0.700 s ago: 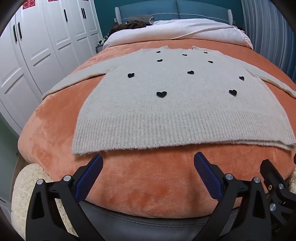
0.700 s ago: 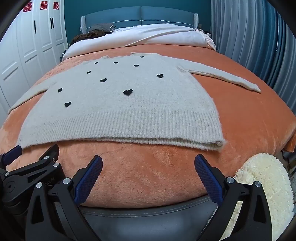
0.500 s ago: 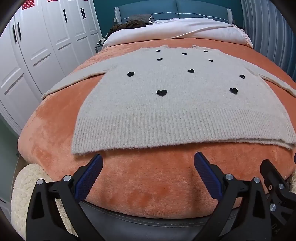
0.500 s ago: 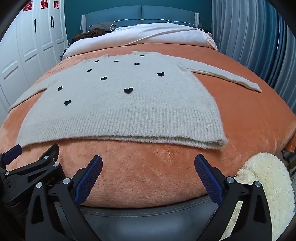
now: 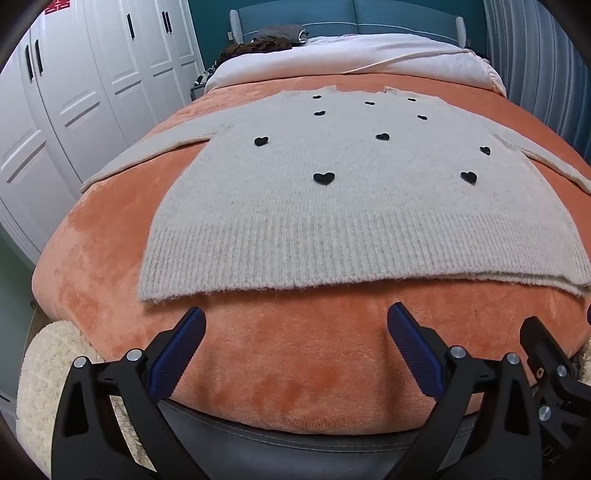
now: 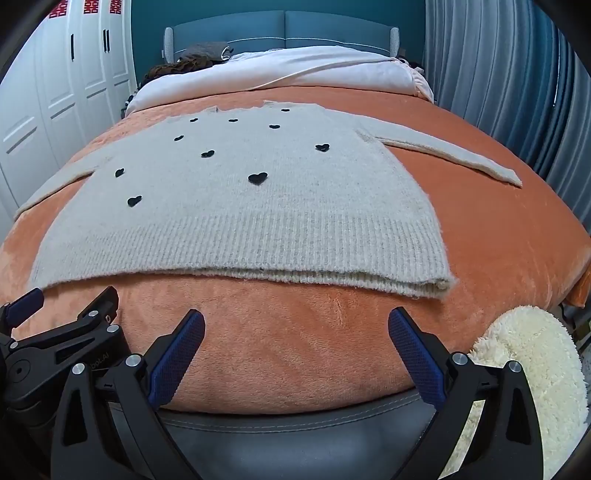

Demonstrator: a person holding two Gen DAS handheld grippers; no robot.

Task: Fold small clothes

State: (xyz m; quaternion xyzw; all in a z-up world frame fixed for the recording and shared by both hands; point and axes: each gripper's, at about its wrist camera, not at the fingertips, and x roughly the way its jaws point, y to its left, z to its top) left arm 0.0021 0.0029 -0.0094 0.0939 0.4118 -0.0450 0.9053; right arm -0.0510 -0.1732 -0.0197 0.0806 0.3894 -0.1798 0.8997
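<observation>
A beige knit sweater (image 5: 351,206) with small black hearts lies flat and face up on an orange blanket (image 5: 295,354), sleeves spread to both sides; it also shows in the right wrist view (image 6: 258,221). Its ribbed hem faces me. My left gripper (image 5: 295,332) is open and empty, hovering just short of the hem near its left half. My right gripper (image 6: 295,332) is open and empty, just short of the hem near its right half. The right sleeve (image 6: 454,155) stretches out to the right.
White wardrobe doors (image 5: 74,92) stand at the left. A white duvet (image 5: 351,55) and a teal headboard (image 6: 284,29) lie at the far end. Grey curtains (image 6: 517,92) hang at the right. Cream fluffy rugs (image 6: 535,362) (image 5: 40,373) lie below the bed's near corners.
Both grippers have crept slightly forward toward the hem. Both stay open and the sweater has not moved.
</observation>
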